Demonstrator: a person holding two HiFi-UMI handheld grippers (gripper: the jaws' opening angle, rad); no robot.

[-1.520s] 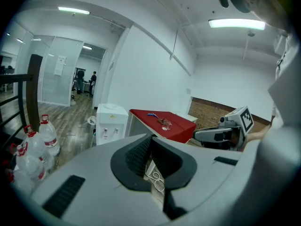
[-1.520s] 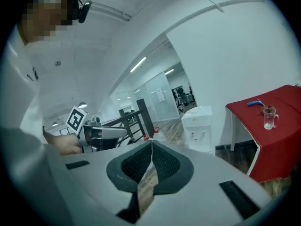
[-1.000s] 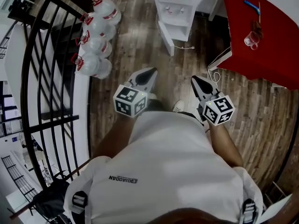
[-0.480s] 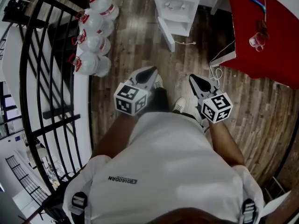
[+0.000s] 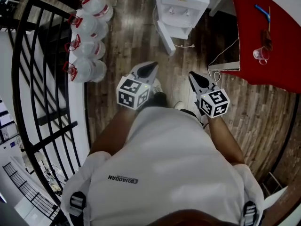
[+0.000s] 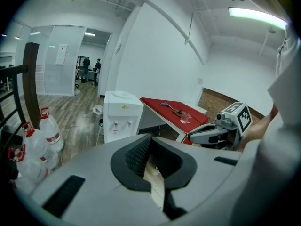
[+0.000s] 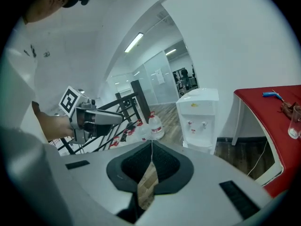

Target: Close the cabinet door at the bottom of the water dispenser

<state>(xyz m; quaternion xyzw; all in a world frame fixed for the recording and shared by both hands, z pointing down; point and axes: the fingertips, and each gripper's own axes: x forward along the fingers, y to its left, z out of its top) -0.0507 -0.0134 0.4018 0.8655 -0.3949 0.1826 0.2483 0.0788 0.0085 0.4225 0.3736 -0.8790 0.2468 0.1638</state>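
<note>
Jaws together and empty on left gripper (image 5: 151, 68) and right gripper (image 5: 192, 75); water dispenser (image 5: 182, 4) stands well ahead, its open cabinet door (image 5: 165, 37) probably nearer the left.

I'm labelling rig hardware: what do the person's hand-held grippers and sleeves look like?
The left hand-held gripper and right hand-held gripper both have grey pointed bodies, black ribbed pads, and a white cube with black square markers. No cables show. The person wears a white short-sleeved T-shirt.
</note>
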